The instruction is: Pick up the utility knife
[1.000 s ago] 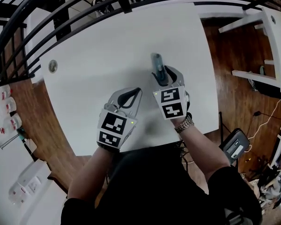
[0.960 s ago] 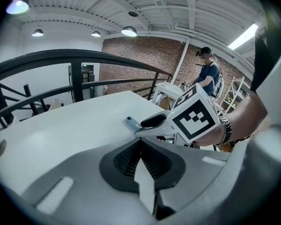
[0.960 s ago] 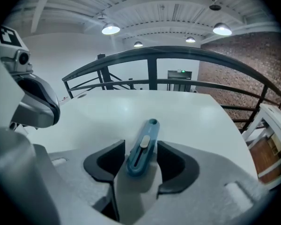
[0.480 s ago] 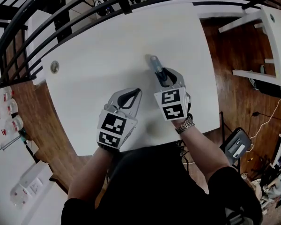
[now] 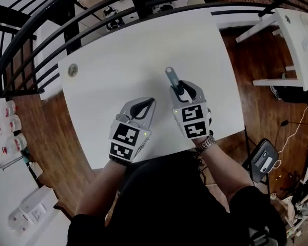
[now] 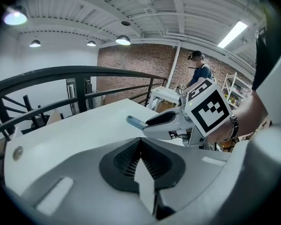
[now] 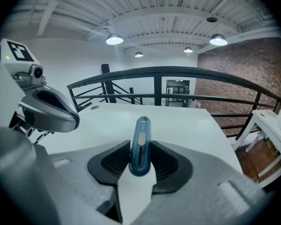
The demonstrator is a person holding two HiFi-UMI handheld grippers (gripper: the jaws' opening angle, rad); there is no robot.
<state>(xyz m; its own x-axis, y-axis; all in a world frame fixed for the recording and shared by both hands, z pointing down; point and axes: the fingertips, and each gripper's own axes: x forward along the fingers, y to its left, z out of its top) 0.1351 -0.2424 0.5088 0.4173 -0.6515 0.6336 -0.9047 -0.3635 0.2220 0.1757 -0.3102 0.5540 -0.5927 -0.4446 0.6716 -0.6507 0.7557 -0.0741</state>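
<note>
Right gripper (image 7: 140, 162): fingers (image 7: 113, 162) have just been closing and now clench the utility knife (image 7: 141, 142) across its two flat sides. Rear part of the handle sits between the pads; the longer front part pokes out ahead.

Knife location: in the right gripper, over the white worktop (image 5: 118, 60), nose pointing away from the person. Looks lifted clear of the surface, though no view shows the underside well enough to be sure.

Left gripper (image 6: 143, 161): fingers (image 6: 124, 157) pressed together, nothing between them; hangs just beside the right one.

Handling, judged:
- Light, stiff, slim body of blue-grey plastic. No give expected under the pads.
- Smooth sides, so it may slip or pivot. A hold this far back leaves the nose free to droop.
- Better hold is mid-body, across the flat sides and clear of the slider on the top face.
- Blade end can't be made out, so treat the nose as sharp.

Counts:
- utility knife: one
- grippers: two
- worktop: one
- round grommet (image 5: 72, 69) set in the worktop: one
- wristwatch (image 5: 206, 143) on the right wrist: one
</note>
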